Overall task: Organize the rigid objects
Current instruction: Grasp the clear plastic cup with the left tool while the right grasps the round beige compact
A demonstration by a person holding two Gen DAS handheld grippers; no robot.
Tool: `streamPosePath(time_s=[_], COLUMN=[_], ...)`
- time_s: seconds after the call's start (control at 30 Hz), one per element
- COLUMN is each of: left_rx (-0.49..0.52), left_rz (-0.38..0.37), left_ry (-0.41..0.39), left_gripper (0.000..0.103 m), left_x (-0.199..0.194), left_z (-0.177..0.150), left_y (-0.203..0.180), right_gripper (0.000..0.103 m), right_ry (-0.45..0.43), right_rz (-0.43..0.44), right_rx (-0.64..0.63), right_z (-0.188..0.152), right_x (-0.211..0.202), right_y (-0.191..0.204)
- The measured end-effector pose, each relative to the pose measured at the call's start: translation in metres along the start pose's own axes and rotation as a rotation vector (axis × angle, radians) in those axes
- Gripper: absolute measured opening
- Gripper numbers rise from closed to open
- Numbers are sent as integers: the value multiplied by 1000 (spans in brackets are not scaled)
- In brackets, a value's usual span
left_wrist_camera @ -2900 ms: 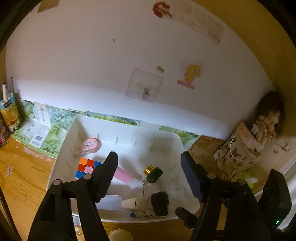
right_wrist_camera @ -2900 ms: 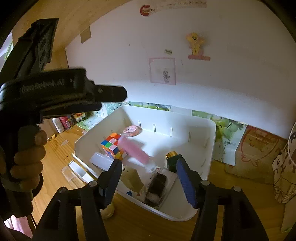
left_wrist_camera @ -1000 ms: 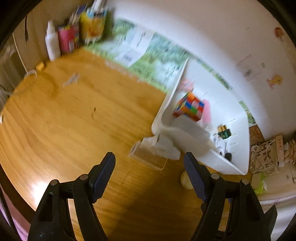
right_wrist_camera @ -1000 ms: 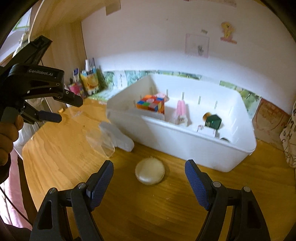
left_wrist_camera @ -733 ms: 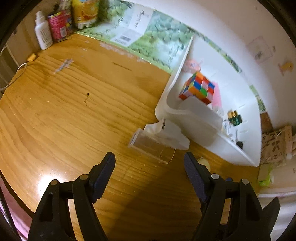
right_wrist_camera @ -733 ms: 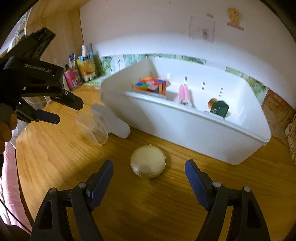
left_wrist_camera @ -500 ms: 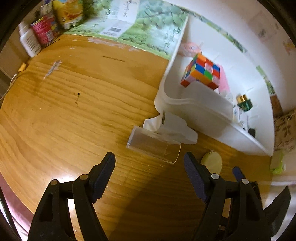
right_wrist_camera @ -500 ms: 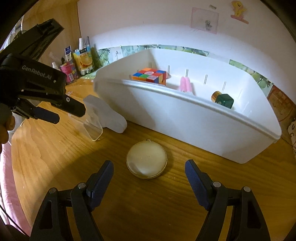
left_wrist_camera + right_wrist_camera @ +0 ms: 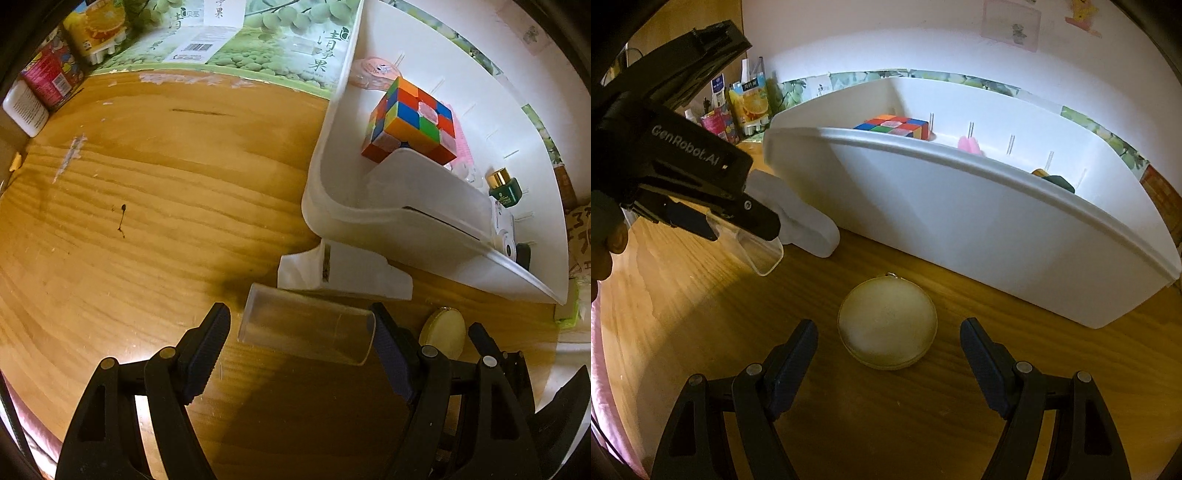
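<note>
clear box position: clear plastic box [image 9: 306, 328] lies on its side on the counter [image 9: 147, 206], between the left gripper [image 9: 301, 345] fingers [image 9: 207, 347], just in front of a white plastic piece [image 9: 354, 269]; right end looks to touch the right finger, gap at the left finger
round case position: cream round case [image 9: 887, 323] flat on the counter, just ahead of the right gripper [image 9: 888, 356], centred between its fingers [image 9: 979, 354], not touched
left fingers: spread wide, straddling the clear box, not clamped on it
right fingers: spread wide, nothing held
clear box look: transparent, rectangular, rounded corners, open end toward the right finger
round case look: disc shape, pale cream, gold rim, small ring at far edge
bin: white bin [image 9: 960, 221] behind both items, just beside the white piece; holds a Rubik's cube [image 9: 413, 122], a pink item [image 9: 969, 144], a green bottle with gold cap [image 9: 504, 188]
person: a hand [image 9: 605, 236] grips the left gripper handle at the left edge of the right wrist view
</note>
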State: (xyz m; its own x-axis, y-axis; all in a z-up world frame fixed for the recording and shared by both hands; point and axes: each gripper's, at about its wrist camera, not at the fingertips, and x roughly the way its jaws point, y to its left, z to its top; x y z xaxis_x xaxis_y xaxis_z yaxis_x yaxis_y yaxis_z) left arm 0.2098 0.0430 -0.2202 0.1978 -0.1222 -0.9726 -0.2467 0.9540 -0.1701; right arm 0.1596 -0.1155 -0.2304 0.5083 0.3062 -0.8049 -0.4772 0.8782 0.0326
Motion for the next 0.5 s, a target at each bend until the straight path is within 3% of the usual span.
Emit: streamPosePath(time_s=[0.2,0.3,0.5], left_rx=[25,39,77], left_rz=[-6,-8,1], left_ry=[26,42,40], left_gripper=[77,72,71], left_x=[8,14,19], left_z=[6,7,9], left_y=[6,5,2], right_gripper=[79,76,67], right_ry=[5,1,-9], right_rz=[-9,-14,-13], right_rx=[-5,-3,-2], right_z=[2,3,7], right_x=[7,9,12], right_y=[4,5,7])
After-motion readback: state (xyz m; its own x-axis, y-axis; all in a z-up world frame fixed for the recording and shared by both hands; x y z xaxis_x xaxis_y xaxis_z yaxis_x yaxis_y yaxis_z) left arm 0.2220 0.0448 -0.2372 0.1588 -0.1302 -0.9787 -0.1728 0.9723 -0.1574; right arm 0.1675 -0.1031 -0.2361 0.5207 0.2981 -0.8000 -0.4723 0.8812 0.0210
